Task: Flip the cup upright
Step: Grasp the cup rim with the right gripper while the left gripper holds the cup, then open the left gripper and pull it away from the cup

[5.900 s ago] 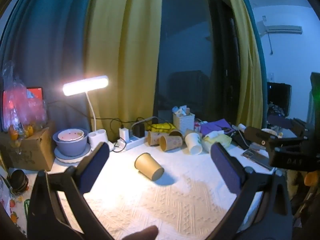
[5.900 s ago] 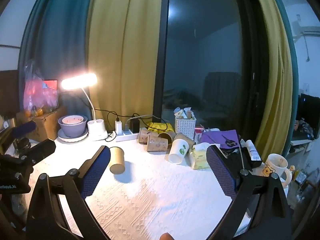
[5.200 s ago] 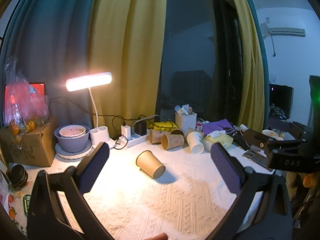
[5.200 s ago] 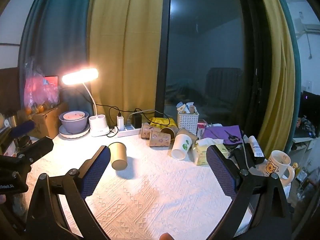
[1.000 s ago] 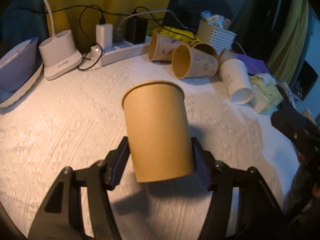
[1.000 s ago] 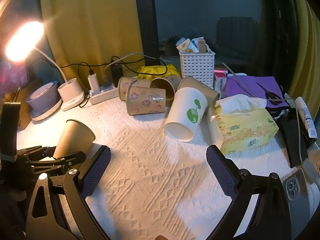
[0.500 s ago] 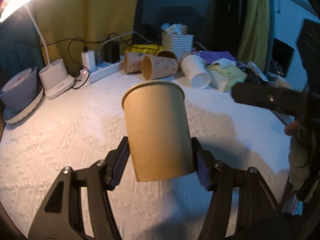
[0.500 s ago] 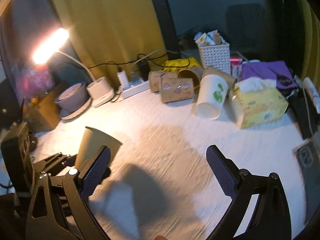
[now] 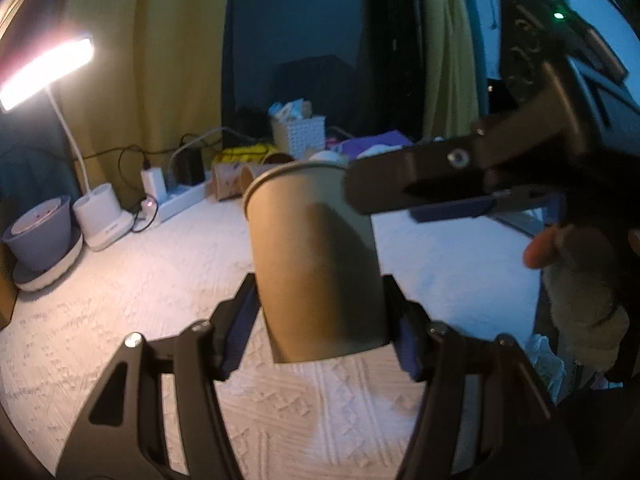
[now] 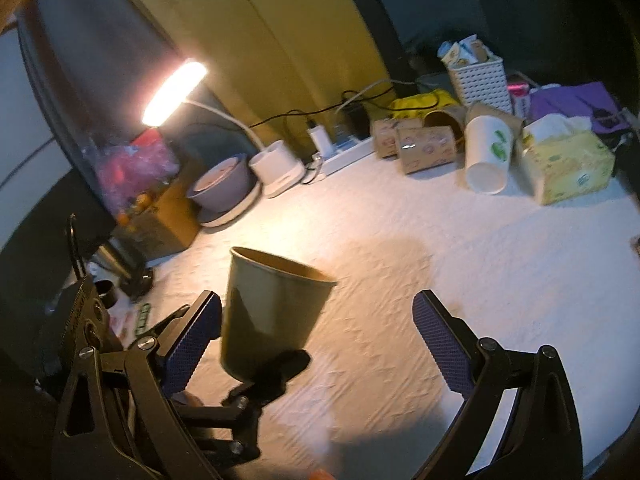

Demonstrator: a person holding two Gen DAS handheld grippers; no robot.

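A plain brown paper cup (image 9: 316, 264) is clamped near its base between the pads of my left gripper (image 9: 320, 320), held above the white textured cloth with its open rim up and tilted away. The cup also shows in the right wrist view (image 10: 268, 312), mouth up, gripped from below. My right gripper (image 10: 316, 344) is open, its left pad close beside the cup. In the left wrist view one right finger (image 9: 420, 184) reaches in from the right, level with the cup's rim.
Several paper cups (image 10: 428, 148) lie on their sides at the back by a white basket (image 10: 480, 80) and a tissue pack (image 10: 568, 168). A lit desk lamp (image 10: 176, 92), power strip (image 10: 344, 156), grey bowl (image 10: 224, 184) and cardboard box (image 10: 168, 216) stand at left.
The left gripper has tilted the cup further toward upright. The right gripper has swung in from the right and now brackets the cup with open fingers.
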